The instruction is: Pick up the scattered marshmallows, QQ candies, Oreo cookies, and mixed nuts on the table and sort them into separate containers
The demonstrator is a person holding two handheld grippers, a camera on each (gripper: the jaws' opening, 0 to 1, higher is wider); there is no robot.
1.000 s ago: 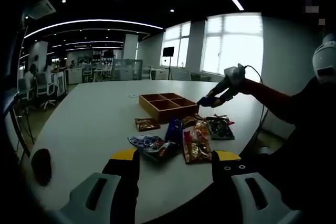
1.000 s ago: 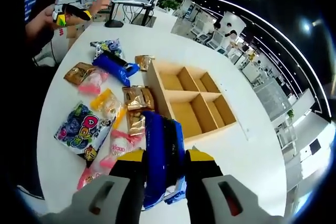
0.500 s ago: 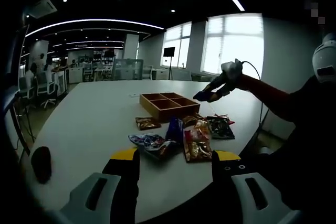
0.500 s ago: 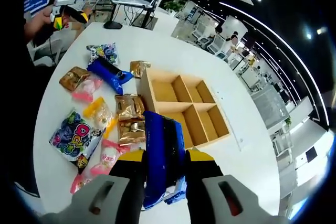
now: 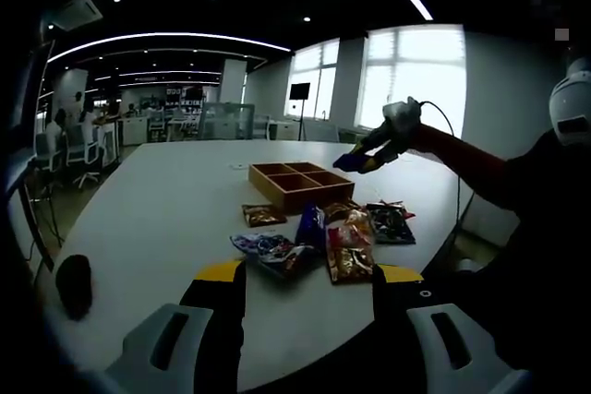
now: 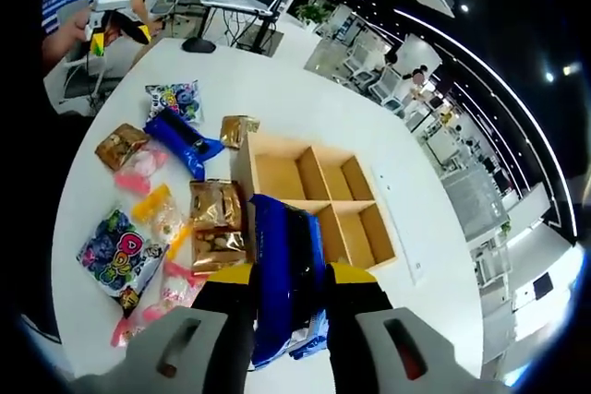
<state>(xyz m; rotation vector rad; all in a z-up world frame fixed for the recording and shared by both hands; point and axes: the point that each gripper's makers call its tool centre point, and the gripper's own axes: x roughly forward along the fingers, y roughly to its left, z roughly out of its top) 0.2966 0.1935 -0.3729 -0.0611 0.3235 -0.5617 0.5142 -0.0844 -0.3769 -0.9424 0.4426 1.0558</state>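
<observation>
Left gripper view: the left claw [image 5: 307, 285] stands apart and empty; the snack packets [image 5: 319, 237] lie ahead of it on the worktop [image 5: 157, 209], the wooden tray [image 5: 297, 183] beyond. Right gripper view: the right claw [image 6: 288, 291] is clamped on a blue cookie packet [image 6: 284, 274], raised above the tray [image 6: 314, 198]. Risk: the glossy wrapper may slip free, or fall across a divider, if released off-centre.

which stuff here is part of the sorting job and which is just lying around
Job: blue packet in the right gripper; snack packets on the table; wooden tray; left gripper.

Lying about: dark object at the table edge; chairs.
</observation>
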